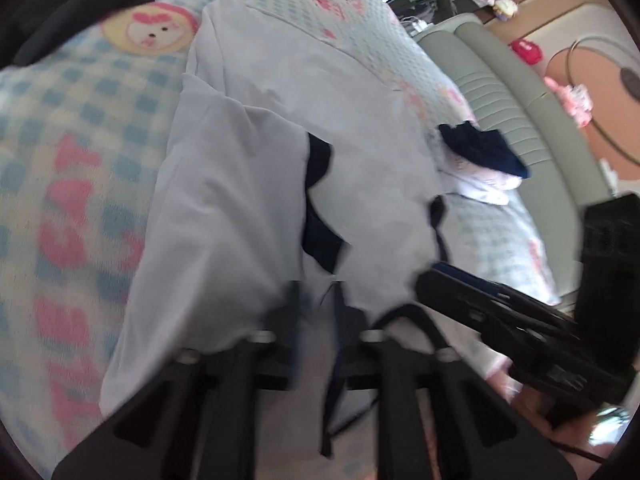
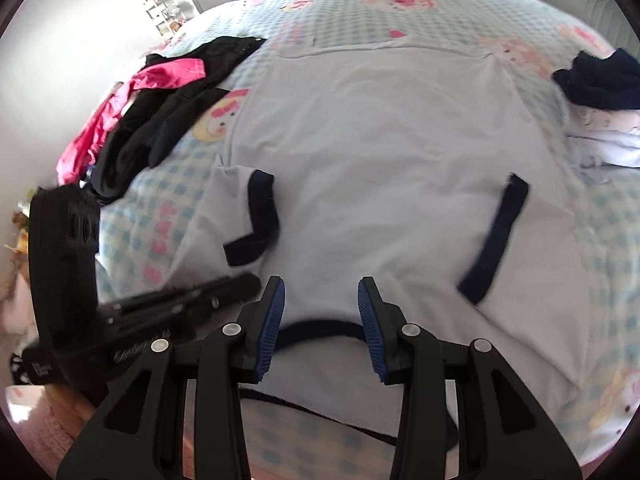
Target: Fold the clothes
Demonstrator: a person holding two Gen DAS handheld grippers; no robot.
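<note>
Bed: a blue-checked sheet (image 2: pixel 400 4) with pink cartoon prints covers it, and everything else lies on top.
White shirt (image 2: pixel 380 152): spread flat mid-bed, navy-trimmed sleeves folded in over its body, navy collar at the near edge.
Dark pile (image 2: pixel 168 120): black and pink clothes heaped left of the shirt, just off its sleeve.
Navy garment (image 2: pixel 600 80): bunched to the right of the shirt, on some pale laundry.
Right gripper (image 2: pixel 322 328): fingers apart, straddling the shirt's collar, pads not pressing.
Left gripper (image 1: pixel 316 312): blurred, fingers apart at the shirt's near edge; cloth between them, not clamped.
</note>
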